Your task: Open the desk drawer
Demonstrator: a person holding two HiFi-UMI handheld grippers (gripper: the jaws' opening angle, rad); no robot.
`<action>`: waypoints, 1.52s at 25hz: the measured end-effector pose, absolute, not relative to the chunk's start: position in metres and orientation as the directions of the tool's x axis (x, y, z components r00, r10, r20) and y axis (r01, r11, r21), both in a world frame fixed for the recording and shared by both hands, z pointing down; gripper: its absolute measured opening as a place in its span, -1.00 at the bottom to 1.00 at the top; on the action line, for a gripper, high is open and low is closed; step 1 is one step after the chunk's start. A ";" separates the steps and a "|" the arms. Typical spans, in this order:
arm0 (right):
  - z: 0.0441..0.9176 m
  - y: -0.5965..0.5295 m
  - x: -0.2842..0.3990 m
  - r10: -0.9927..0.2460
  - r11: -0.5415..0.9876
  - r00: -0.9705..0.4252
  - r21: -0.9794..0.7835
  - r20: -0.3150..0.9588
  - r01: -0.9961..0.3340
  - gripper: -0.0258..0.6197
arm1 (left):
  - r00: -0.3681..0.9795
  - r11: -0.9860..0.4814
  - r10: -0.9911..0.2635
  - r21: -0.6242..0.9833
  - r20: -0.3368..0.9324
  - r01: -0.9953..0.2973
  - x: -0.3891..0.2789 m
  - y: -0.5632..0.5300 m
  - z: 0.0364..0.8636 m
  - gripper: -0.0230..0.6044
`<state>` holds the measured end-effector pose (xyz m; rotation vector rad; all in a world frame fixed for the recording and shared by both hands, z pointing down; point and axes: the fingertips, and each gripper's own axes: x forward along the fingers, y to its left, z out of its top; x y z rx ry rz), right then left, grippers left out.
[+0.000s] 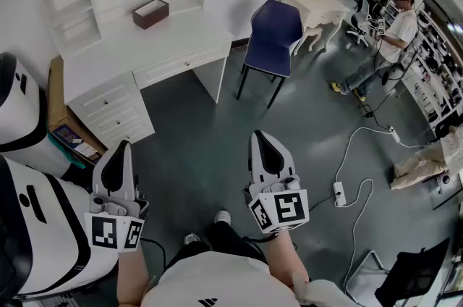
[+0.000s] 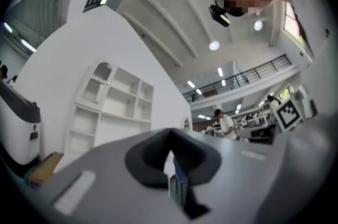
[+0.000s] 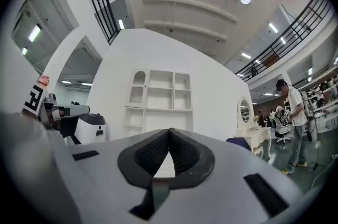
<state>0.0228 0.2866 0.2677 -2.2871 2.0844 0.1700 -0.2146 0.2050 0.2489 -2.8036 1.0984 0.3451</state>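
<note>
— Jaws?
— Pressed together, empty, on left grey gripper and right grey gripper; well apart from white wooden desk.
— And white desk drawer?
— Closed, under desk's top.

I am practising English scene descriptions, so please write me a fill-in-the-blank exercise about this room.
1. The box on the white desk is ____ in colour.
2. The chair beside the desk is ____.
3. The desk drawers are all ____.
4. The left claw and the right claw each hold ____.
Missing words: brown; blue; closed; nothing.
</note>
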 end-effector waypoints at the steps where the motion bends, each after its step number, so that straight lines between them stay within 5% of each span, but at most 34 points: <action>1: 0.268 0.287 0.021 -0.990 -0.096 0.091 0.043 -0.109 -0.994 -0.92 | 0.713 -0.733 -0.654 -0.023 -0.252 -0.680 -0.216 0.206 0.249 -0.91; 38: 0.253 0.212 0.097 -0.985 0.003 -0.009 0.033 -0.171 -0.999 -0.92 | 0.622 -0.652 -0.718 -0.011 -0.312 -0.759 -0.152 0.154 0.232 -0.91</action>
